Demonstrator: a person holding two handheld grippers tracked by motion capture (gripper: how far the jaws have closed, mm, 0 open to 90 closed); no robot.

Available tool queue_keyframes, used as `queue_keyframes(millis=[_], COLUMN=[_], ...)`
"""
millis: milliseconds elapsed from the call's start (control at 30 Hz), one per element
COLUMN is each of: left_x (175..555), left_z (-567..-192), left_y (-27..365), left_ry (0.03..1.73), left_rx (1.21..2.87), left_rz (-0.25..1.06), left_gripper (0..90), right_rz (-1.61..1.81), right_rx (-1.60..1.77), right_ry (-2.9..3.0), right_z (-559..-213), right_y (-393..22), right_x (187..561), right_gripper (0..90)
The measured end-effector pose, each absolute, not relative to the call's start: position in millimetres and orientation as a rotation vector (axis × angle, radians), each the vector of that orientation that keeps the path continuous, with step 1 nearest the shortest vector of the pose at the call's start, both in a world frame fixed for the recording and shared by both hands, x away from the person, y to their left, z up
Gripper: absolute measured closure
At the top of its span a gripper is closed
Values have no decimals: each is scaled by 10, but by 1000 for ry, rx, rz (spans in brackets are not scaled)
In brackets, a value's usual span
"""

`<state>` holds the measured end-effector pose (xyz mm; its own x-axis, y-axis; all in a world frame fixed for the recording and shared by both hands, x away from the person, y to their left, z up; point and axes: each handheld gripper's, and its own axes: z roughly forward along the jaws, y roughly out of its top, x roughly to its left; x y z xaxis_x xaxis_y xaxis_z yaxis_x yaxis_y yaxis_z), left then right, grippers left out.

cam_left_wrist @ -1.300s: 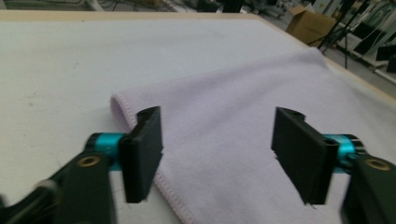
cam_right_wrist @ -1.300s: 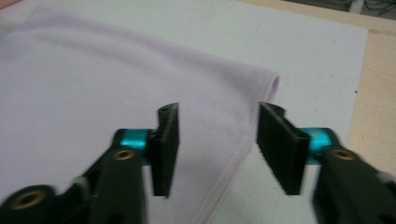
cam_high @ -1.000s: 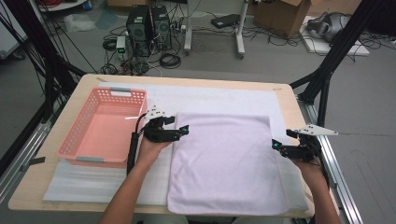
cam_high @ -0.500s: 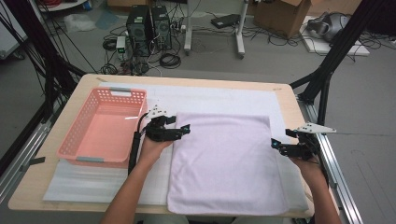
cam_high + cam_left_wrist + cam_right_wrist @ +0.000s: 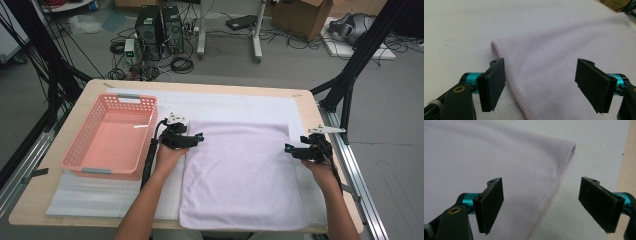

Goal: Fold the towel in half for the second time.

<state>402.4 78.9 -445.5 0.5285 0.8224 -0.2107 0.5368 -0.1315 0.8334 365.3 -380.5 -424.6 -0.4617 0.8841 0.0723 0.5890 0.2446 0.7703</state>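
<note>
The lilac towel [image 5: 242,175] lies flat on the tabletop [image 5: 300,97] between both grippers, left gripper [image 5: 196,139] and right gripper [image 5: 290,148] each straddling a far side hem, jaws apart.

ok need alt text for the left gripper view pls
An open claw hovers over the hemmed edge of a pale lilac towel, one black jaw on each side of the hem. The towel lies flat on a white mat, its rounded corner just ahead.
</note>
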Motion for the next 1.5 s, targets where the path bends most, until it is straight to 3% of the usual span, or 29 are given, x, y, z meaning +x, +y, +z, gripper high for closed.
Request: queue_keyframes(millis=[200,267,400,533,567,733,800,900,1133,1500], left_x=[4065,4061,4029,4043,4043,4079,4089,4087,4015,3710], left_z=[-4517,-4519,-4520,-4520,-4520,-4528,-4531,-4530,-4352,-4124], left_y=[781,760,673,663,663,739,768,764,820,904], left_ry=[1203,1193,1128,1144,1144,1230,1246,1246,1207,1102], left_rx=[1832,1851,1927,1928,1928,1857,1837,1831,1722,1742], left_rz=[400,410,455,431,431,376,340,326,343,312], left_gripper=[284,334,519,584,609,734,787,841,846,843], right_rz=[998,981,950,934,934,1008,1044,1031,1088,1185], right_rx=[1416,1446,1457,1459,1459,1480,1504,1476,1426,1329], right_ry=[2107,2092,2096,2147,2147,2176,2178,2182,2109,2098], right_z=[-4317,-4334,-4382,-4425,-4425,-4426,-4433,-4423,-4306,-4106], right_y=[-3741,-3733,-3696,-3660,-3660,-3672,-3689,-3679,-3714,-3800], right_x=[3777,3812,3858,3879,3879,3881,3885,3884,3821,3437], right_gripper=[245,271,367,519,519,776,821,847,856,853])
